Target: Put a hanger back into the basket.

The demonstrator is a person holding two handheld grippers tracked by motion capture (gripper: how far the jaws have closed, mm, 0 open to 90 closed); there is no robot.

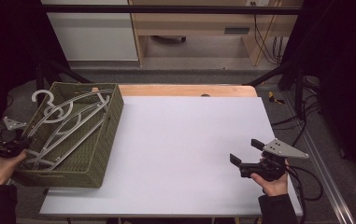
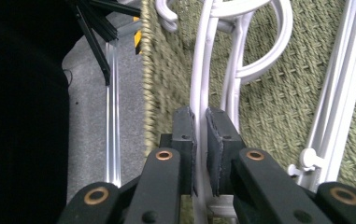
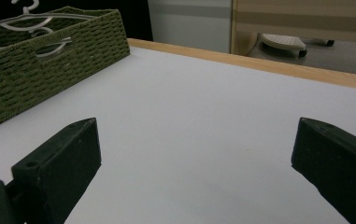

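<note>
A green woven basket stands at the table's left and holds several pale plastic hangers. My left gripper sits at the basket's left wall, shut on the thin bar of one hanger; the pads press that bar from both sides. Hooks of the hangers stick out over the basket's far left corner. My right gripper rests low over the table's right side, open, with bare table between its jaws. The basket lies far off to its left.
The white tabletop spreads between basket and right gripper, with a wooden strip along its far edge. Black frame bars and cables stand to the right of the table. A metal rail runs along the floor beside the basket.
</note>
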